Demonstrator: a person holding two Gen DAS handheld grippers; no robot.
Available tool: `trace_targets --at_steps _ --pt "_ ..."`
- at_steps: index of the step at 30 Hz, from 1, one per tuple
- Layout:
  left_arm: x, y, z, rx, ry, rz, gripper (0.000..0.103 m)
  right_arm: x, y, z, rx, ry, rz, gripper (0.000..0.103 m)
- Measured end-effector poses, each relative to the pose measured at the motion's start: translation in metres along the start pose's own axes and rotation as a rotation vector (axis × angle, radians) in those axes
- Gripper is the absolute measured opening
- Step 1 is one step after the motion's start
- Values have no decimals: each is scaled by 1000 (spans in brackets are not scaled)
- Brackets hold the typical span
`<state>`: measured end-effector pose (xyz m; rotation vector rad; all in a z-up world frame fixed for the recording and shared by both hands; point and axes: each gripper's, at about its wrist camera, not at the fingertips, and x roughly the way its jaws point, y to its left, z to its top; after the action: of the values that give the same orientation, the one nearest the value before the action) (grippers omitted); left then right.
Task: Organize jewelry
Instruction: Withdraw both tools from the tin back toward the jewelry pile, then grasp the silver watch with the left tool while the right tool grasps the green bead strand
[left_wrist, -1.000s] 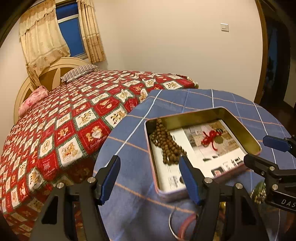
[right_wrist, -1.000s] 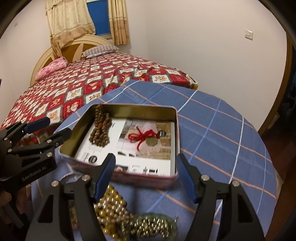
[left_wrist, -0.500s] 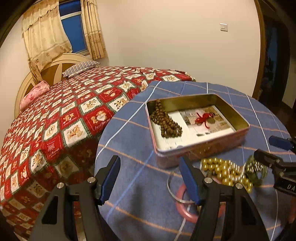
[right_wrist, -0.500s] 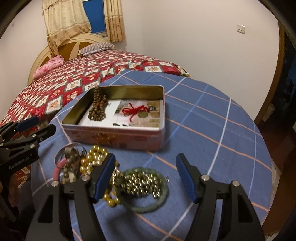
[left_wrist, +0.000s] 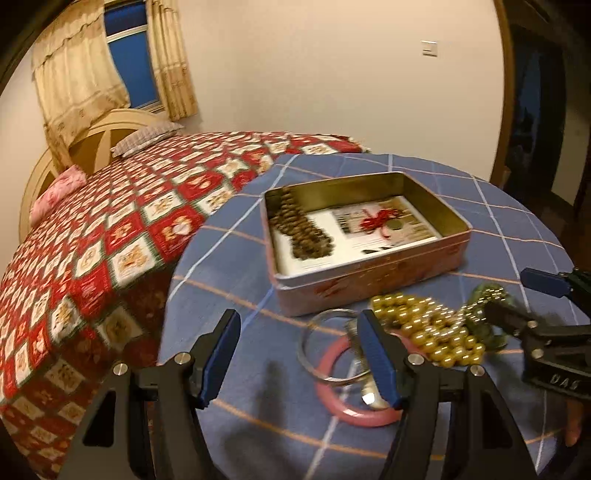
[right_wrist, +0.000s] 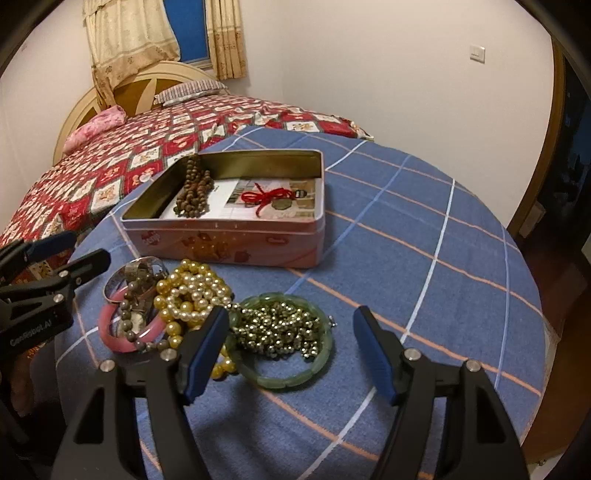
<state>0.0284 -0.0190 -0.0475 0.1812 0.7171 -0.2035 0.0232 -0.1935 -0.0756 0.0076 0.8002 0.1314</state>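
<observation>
A pink tin (right_wrist: 229, 240) stands open on the blue checked tablecloth (right_wrist: 424, 240). Inside it lie a brown bead string (right_wrist: 194, 192) and a red knotted charm (right_wrist: 266, 195). In front of the tin is a pile: cream-gold pearl beads (right_wrist: 192, 291), a green bangle (right_wrist: 288, 380) with a metallic bead chain (right_wrist: 280, 328) in it, a pink bangle (right_wrist: 110, 336) and a silver bangle (left_wrist: 325, 347). My right gripper (right_wrist: 291, 325) hangs open just above the green bangle. My left gripper (left_wrist: 299, 332) is open over the cloth left of the pink bangle (left_wrist: 354, 406), with nothing between its fingers.
The round table's edge curves close on the left, and a bed with a red patchwork quilt (left_wrist: 110, 240) lies beyond it. A dark doorway (right_wrist: 569, 155) stands at the right. Bare cloth stretches right of the tin.
Both grippers have drawn back from the tin toward the table's near edge and sunk a little. The jewelry pile has come fully into view under them.
</observation>
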Motion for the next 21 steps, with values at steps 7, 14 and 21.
trace_targets --at_steps 7,14,21 --pt "17 -16 0 31 30 -28 66 0 -8 -1 34 -5 -7 72" --pt "22 -10 -2 -4 53 -145 20 0 -8 -2 39 -8 -5 72" --pt "2 0 4 -42 -13 -161 19 -2 -14 -2 63 -20 -5 73"
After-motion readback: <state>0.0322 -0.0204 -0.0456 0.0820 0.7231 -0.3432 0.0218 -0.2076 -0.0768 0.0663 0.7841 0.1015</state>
